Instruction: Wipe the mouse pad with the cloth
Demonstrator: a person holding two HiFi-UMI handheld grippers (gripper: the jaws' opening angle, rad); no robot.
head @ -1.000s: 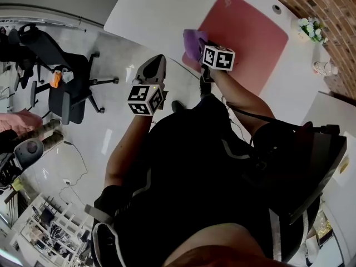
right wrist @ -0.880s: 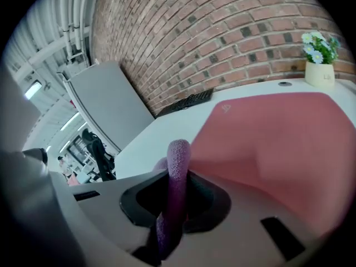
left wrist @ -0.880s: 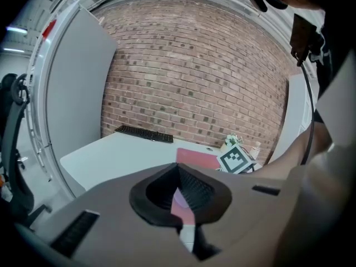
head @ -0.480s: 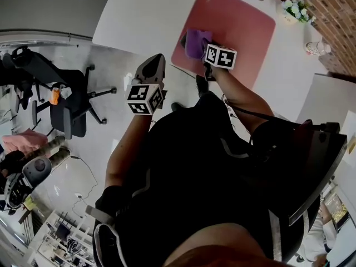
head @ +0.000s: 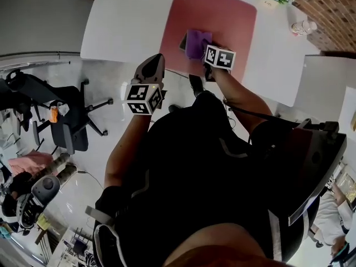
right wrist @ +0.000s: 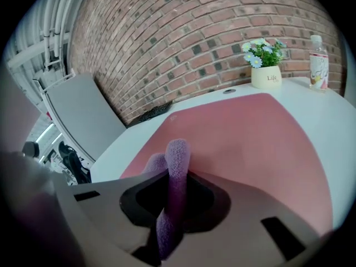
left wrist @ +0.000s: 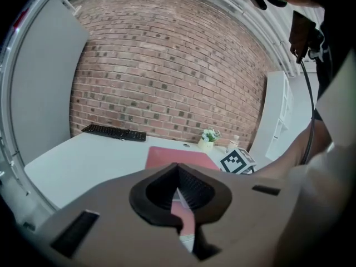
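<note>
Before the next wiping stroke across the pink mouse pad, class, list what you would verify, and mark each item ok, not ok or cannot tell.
1. Fuzzy purple cloth clamped in the right gripper: ok.
2. Cloth positioned over the pink rectangular mouse pad: ok in the head view.
3. Cloth pressed down onto the pad: cannot tell.
4. Pad surface ahead free of objects: ok. The small white flower pot and clear plastic bottle stand on the white desk, off the pad.
5. Left gripper out of the stroke path: ok. It is shut, empty and held short of the pad.
</note>
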